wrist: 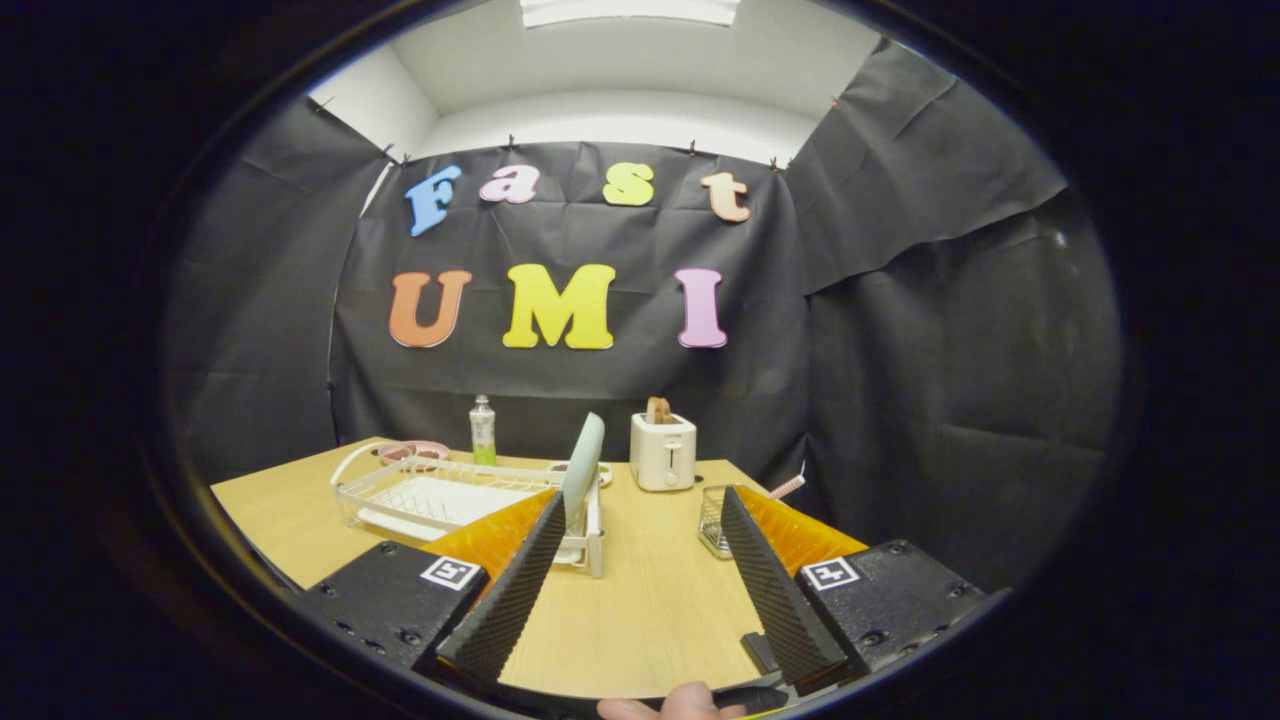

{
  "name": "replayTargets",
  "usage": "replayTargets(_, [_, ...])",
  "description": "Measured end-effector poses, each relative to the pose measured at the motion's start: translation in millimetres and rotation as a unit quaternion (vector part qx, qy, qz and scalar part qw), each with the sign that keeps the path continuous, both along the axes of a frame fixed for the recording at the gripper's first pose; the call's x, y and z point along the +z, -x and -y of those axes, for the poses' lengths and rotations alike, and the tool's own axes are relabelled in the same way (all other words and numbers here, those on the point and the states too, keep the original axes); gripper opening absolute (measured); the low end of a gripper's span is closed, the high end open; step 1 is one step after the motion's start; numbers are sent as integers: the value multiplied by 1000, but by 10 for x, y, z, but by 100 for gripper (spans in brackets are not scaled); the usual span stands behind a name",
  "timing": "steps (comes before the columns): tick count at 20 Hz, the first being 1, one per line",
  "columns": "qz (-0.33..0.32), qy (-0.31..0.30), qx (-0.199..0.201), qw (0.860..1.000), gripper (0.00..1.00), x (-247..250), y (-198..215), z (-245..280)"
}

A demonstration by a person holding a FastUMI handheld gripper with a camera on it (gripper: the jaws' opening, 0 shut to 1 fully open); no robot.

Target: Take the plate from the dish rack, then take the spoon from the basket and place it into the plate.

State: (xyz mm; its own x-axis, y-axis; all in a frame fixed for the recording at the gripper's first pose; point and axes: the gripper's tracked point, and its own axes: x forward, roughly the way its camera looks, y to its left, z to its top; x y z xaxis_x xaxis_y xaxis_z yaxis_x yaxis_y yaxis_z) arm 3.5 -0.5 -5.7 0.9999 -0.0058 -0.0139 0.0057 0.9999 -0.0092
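Black cloth is walling a booth around a wooden table (650,590), where a white dish rack (440,495) is holding the pale plate (583,468) upright on edge, ready for lifting. Beyond it a toaster (663,452) and bottle (483,430) are standing, while the gripper (640,590) is hovering with fingers wide apart, nothing between them, the wire basket (714,520) sitting just past one tip.

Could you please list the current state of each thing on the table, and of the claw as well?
Claw: open, holding nothing.
Plate: standing on edge in the dish rack.
Basket: upright, something pink poking out.
Toaster: bread sticking up from its slot.
Bottle: upright, capped.
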Motion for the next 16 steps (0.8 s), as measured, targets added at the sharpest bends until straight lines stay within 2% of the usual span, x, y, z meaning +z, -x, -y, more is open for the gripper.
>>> replayTargets(5, [-5,2,5,1000,100,4,-66,5])
replayTargets(10, [-9,12,20,1000,100,223,-238,53])
replayTargets(16, [-51,16,61,997,100,486,-812,-6])
